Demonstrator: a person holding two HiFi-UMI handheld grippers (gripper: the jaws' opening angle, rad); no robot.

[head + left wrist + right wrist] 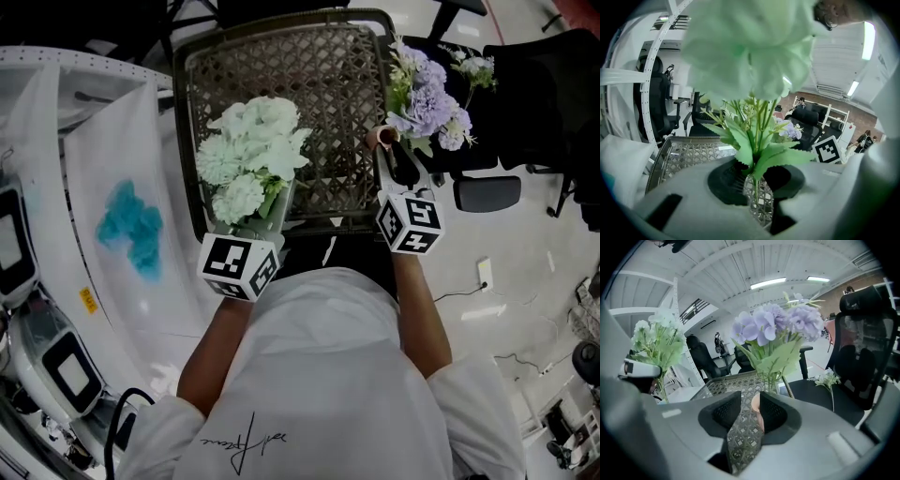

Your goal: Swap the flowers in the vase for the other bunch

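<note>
The left tool [757,186] is clamped on the stems of the white bunch [251,155]. It holds them upright, blooms on top, over the near left part of the mesh surface [333,75].

At the right rim of that surface stands the vase [382,138], small and pinkish. It still holds the purple bunch [427,94], stems upright and blooms well above the mouth. The right tool [751,405] sits low at the vase body with its jaws apart. The vase stands between them, close against the right-hand pad and clear of the other, so nothing is gripped.

Further right, a loose sprig [473,66] lies on the seat of a black chair [544,84].

The swap looks barely begun: the new bunch is in hand, but the old one has not come out. The vase lies to the right of the white bunch, and the right tool is much the nearer to it. That tool would probably have to rise from the vase body to the purple stems and lift straight up along them. The narrow vase may tip or ride up with the stems if nothing steadies it.
</note>
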